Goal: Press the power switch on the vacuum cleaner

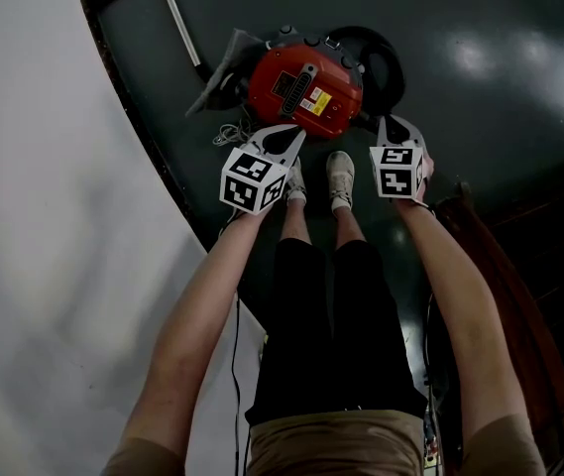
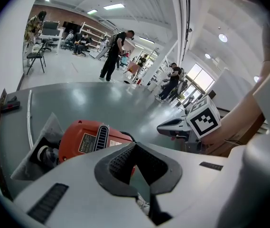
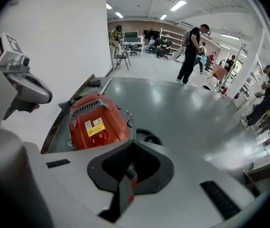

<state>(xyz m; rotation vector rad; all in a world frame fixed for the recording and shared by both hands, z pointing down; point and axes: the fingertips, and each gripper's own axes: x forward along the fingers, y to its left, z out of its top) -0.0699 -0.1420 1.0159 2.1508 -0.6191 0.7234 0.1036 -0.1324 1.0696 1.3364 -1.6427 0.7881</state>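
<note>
The red vacuum cleaner (image 1: 306, 87) lies on the dark grey floor just past the person's shoes (image 1: 339, 178). Its red rocker switch (image 3: 100, 137) sits under a yellow label on the top of the vacuum cleaner (image 3: 97, 122). My left gripper (image 1: 280, 142) hovers at the near left edge of the body, shut and empty. My right gripper (image 1: 393, 127) hangs to the right of the body, apart from it, also shut with nothing held. The left gripper view shows the vacuum cleaner (image 2: 92, 139) beyond the left gripper (image 2: 137, 167), and the right gripper view shows it beyond the right gripper (image 3: 130, 172).
A black hose (image 1: 376, 62) coils behind the vacuum, and a metal wand (image 1: 177, 18) lies at the back left. A clear plastic bag (image 1: 224, 67) and a white cable (image 1: 230, 132) lie by its left side. A white wall (image 1: 54, 216) rises left; a reddish wooden piece (image 1: 500, 266) stands right. People stand far off.
</note>
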